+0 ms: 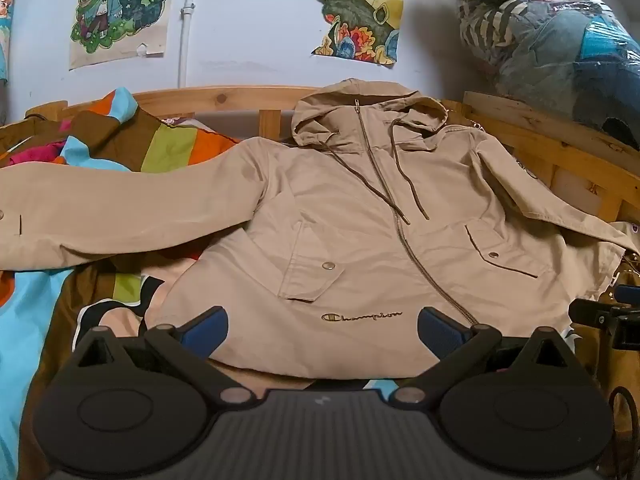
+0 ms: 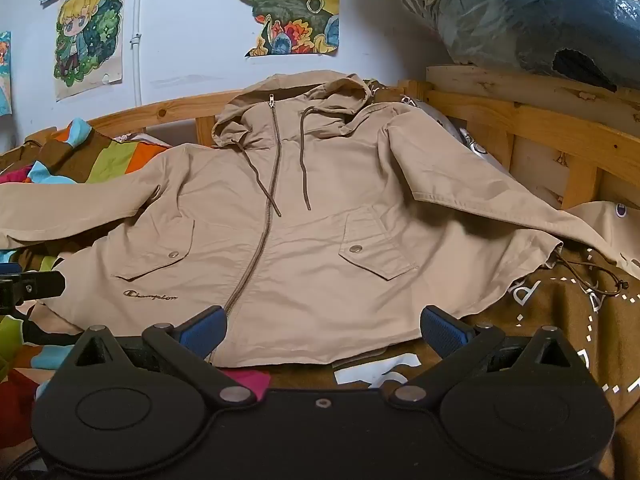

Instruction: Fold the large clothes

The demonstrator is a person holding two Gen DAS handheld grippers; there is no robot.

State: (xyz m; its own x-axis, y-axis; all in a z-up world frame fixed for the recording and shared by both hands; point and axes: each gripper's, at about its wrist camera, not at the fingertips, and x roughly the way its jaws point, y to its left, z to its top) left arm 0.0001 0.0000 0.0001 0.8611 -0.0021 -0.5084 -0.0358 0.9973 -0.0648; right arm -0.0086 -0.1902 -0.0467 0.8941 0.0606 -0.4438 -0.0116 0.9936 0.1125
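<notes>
Left wrist view: tan jacket point(image 1: 360, 216) spread flat, front up, zipped, on a bed with a striped blanket point(image 1: 160, 148). Hood point(image 1: 360, 116) at the far end, against the wooden frame point(image 1: 224, 98). One sleeve point(image 1: 100, 212) stretched out to the left, the other running off to the right. Snap pockets on both sides of the zipper point(image 1: 400, 236), stitched logo point(image 1: 362, 317) near the hem. Left gripper point(image 1: 322, 330) just above the hem, blue pads wide apart, holding nothing.

Right wrist view: same jacket point(image 2: 320, 220), hem nearest. Right gripper point(image 2: 322, 330) over the hem beside the zipper's lower end, pads wide apart, empty. Brown cloth point(image 2: 560, 320) with white print under the jacket's right side. Posters point(image 2: 292, 8) on the white wall behind; plastic-wrapped bundle point(image 2: 540, 12) at upper right.
</notes>
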